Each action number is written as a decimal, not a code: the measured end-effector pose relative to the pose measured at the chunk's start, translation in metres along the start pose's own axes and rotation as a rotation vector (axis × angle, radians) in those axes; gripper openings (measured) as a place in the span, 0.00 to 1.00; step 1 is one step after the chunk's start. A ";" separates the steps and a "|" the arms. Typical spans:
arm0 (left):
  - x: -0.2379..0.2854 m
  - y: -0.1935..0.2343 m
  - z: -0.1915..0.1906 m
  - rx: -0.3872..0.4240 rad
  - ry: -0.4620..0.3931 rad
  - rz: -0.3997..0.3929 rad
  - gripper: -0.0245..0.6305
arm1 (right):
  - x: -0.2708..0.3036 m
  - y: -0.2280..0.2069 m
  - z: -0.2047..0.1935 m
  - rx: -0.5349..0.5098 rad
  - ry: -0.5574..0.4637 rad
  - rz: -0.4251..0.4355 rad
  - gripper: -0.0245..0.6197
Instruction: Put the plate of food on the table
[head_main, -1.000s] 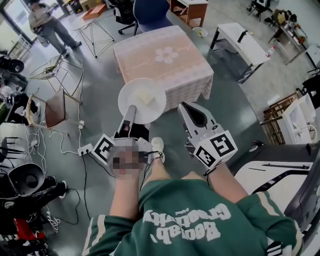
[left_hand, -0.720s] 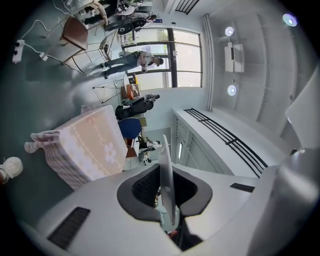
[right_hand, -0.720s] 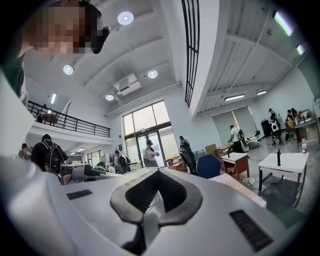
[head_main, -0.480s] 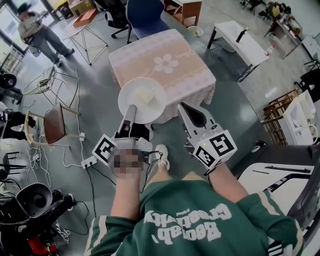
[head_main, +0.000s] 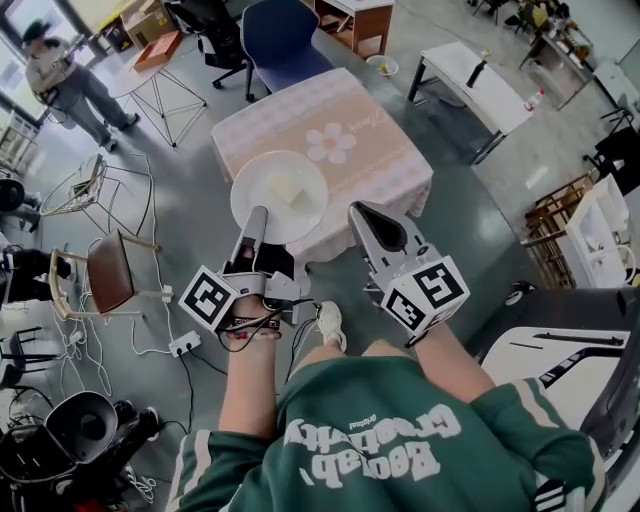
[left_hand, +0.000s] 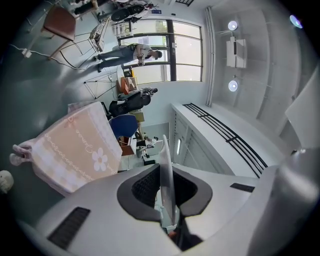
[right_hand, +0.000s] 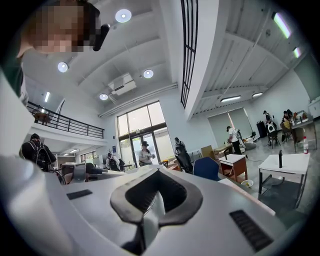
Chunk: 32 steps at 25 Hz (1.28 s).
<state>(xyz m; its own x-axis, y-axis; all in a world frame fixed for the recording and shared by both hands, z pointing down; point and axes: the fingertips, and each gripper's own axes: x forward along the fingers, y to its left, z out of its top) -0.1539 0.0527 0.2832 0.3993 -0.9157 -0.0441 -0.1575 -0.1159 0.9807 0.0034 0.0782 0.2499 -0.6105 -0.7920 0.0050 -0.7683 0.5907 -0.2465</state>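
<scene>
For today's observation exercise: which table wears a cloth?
The square table beyond the plate: pink cloth with a flower. The long white table has none.

Bright, even daylight from tall windows (right_hand: 142, 127) plus ceiling spots (right_hand: 123, 15); gripper views fisheye-warped, dark vignetted corners.

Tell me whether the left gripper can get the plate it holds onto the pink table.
Probably yes: the left gripper grips the plate by its rim, near the table's front edge, and the tabletop looks bare.
</scene>
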 end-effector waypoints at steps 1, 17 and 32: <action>0.003 0.001 0.003 0.001 0.003 -0.001 0.09 | 0.004 -0.001 0.000 0.000 0.000 -0.002 0.06; 0.051 0.010 0.049 -0.005 0.031 -0.025 0.09 | 0.063 -0.013 0.002 -0.028 0.004 -0.032 0.06; 0.071 0.015 0.053 -0.010 0.058 -0.014 0.09 | 0.073 -0.031 0.006 -0.013 -0.006 -0.078 0.06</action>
<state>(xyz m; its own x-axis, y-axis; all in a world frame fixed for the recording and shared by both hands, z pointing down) -0.1757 -0.0343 0.2850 0.4532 -0.8902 -0.0471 -0.1430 -0.1247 0.9818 -0.0166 0.0012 0.2516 -0.5478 -0.8364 0.0177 -0.8158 0.5294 -0.2328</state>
